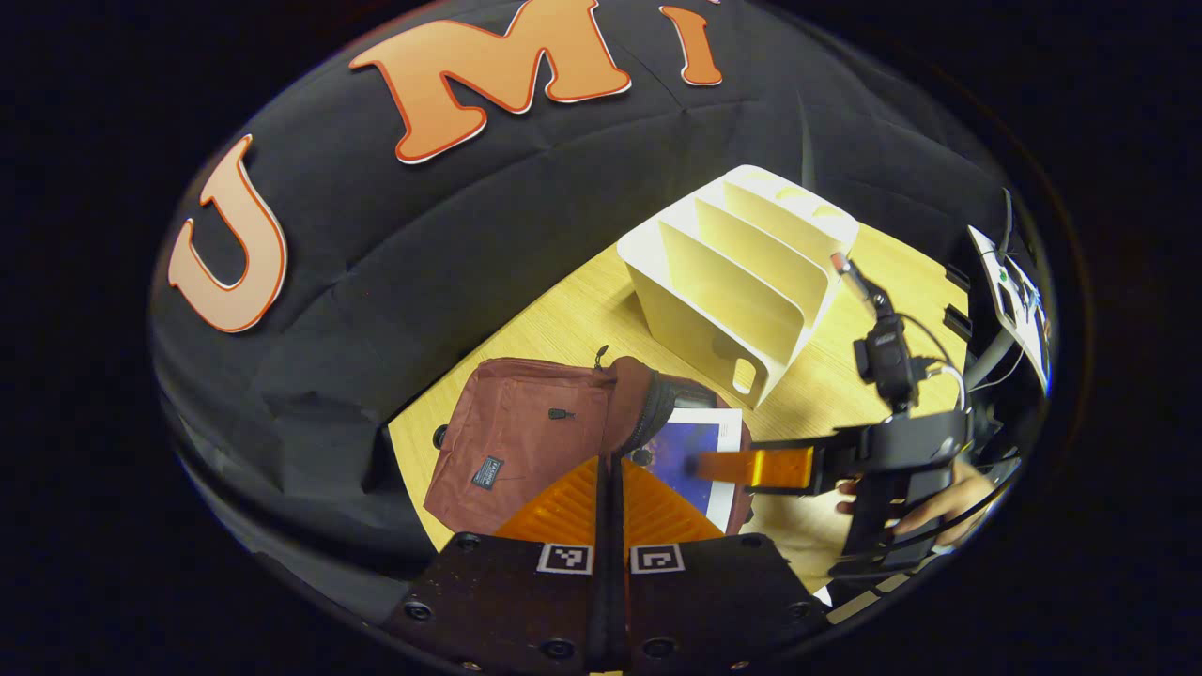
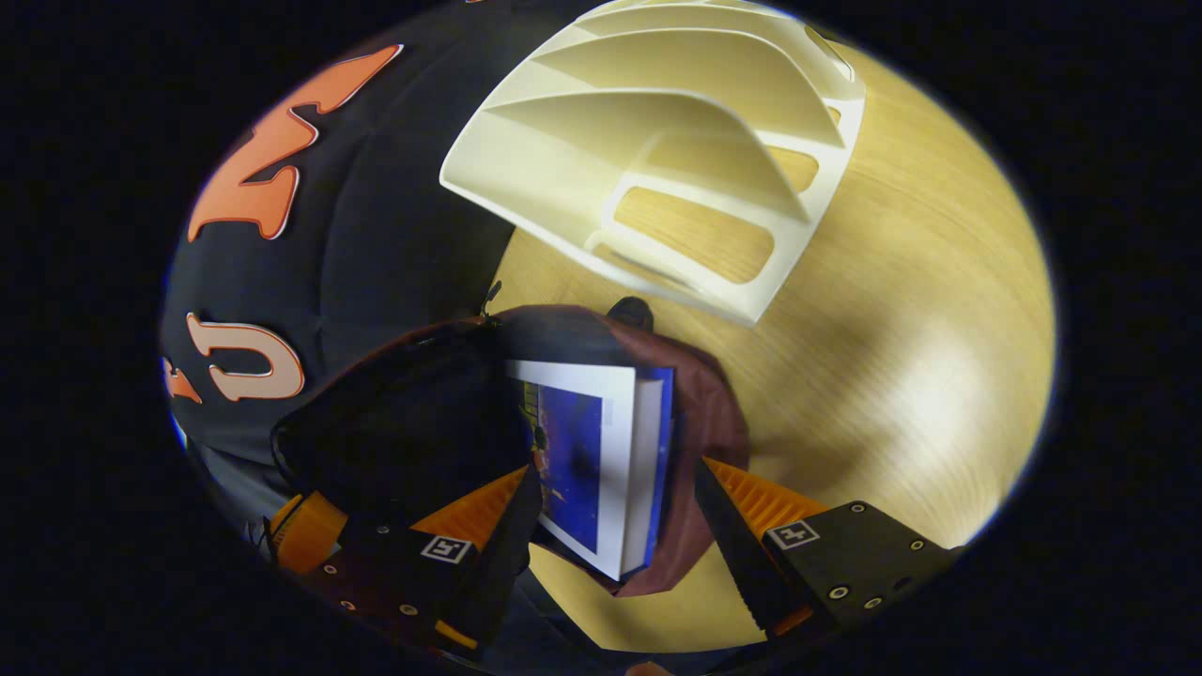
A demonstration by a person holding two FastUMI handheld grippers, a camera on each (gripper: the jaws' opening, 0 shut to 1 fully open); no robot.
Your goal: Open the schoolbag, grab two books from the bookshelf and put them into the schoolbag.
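The maroon schoolbag [image 1: 521,441] lies on the wooden table, its zip flap [image 1: 639,399] lifted. My left gripper [image 1: 610,462] is shut on the flap's edge and holds it up. A blue and white book [image 1: 700,451] lies in the bag's mouth, partly under the flap. In the right gripper view the same book [image 2: 601,460] rests between the fingers of my right gripper [image 2: 610,474], which is open, with a gap on the spine side. The dark lining of the bag [image 2: 404,432] rises to the book's left. From the left gripper view, the right gripper [image 1: 714,467] reaches in over the book.
The white slotted bookshelf [image 1: 742,282] stands behind the bag with bare slots, also seen close above the bag [image 2: 657,160]. Bare table [image 2: 892,376] extends to the right. A hand [image 1: 939,512] holds the right gripper; a stand with cables [image 1: 1009,291] is at the far right.
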